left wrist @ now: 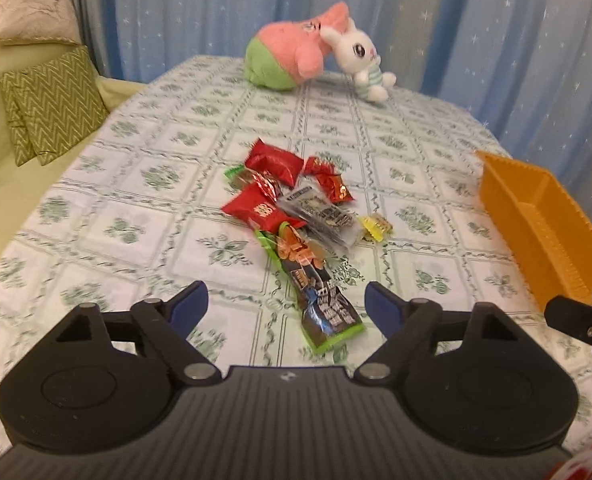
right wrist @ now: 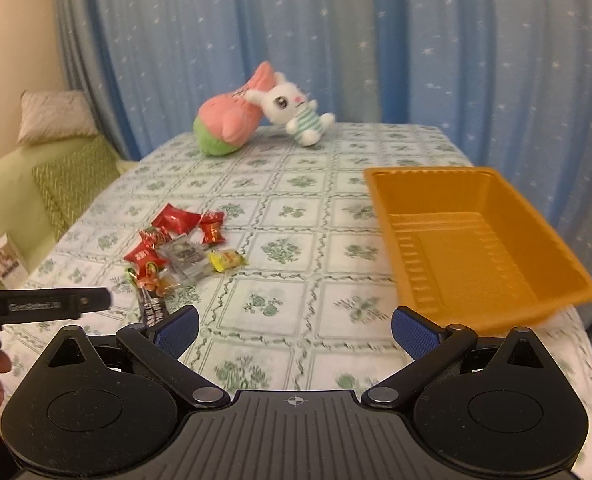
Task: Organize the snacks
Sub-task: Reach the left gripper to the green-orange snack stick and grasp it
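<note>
A pile of snack packets [left wrist: 291, 200] lies mid-table: red wrappers, a clear dark-printed pack, a small yellow candy [left wrist: 376, 227] and a long green-edged packet [left wrist: 316, 292] nearest me. My left gripper [left wrist: 285, 304] is open and empty, just short of the long packet's near end. The pile also shows in the right wrist view [right wrist: 179, 248]. An empty orange tray [right wrist: 476, 248] sits at the right. My right gripper [right wrist: 293, 326] is open and empty over bare cloth, left of the tray's near corner.
A pink-green plush [left wrist: 283, 54] and a white bunny plush [left wrist: 362, 60] sit at the table's far edge. A sofa with green cushions [left wrist: 51, 104] stands to the left. Blue curtains hang behind. The floral tablecloth [right wrist: 279, 216] covers the table.
</note>
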The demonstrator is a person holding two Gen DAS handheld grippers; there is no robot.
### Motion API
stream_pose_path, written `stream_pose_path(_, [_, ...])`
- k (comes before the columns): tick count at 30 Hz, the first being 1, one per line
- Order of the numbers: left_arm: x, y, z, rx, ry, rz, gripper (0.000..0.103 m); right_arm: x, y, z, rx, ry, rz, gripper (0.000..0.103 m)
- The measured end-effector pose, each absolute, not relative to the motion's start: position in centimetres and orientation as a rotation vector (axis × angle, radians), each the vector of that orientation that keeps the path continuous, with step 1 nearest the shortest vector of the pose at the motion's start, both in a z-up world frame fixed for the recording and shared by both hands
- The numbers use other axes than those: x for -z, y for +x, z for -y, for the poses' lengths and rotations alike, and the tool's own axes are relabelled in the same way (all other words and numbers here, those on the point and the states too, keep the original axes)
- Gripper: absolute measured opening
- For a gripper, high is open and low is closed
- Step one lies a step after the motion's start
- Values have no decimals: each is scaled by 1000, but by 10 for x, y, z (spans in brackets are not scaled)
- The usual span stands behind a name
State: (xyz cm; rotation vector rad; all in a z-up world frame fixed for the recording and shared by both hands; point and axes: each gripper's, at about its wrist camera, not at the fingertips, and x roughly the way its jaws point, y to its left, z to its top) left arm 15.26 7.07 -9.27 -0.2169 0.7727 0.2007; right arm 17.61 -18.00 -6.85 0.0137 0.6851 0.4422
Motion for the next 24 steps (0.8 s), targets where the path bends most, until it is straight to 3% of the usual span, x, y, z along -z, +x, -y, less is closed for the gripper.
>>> stream_pose_path(4, [117, 179, -72, -203, -209, -800, 65, 87, 199, 168, -464, -21, -695, 102])
stream_pose_path(9, [133, 199, -75, -187, -210, -811, 63, 103, 212, 153, -496, -54, -719, 102])
stream_pose_path(13, [138, 209, -75, -146, -196, -826, 46, 106, 216, 143, -518, -76, -720, 102])
stream_pose_path(19, [130, 202, -82, -98, -157, -872, 37, 109, 218, 136, -536, -93, -726, 102])
stream_pose_path(21, [127, 198, -87, -69, -123, -899, 30, 111, 218, 134, -545, -91, -730, 102])
stream_pose_path(24, [125, 191, -99, -45, -78, -921, 30, 111, 218, 131, -562, -83, -738, 102])
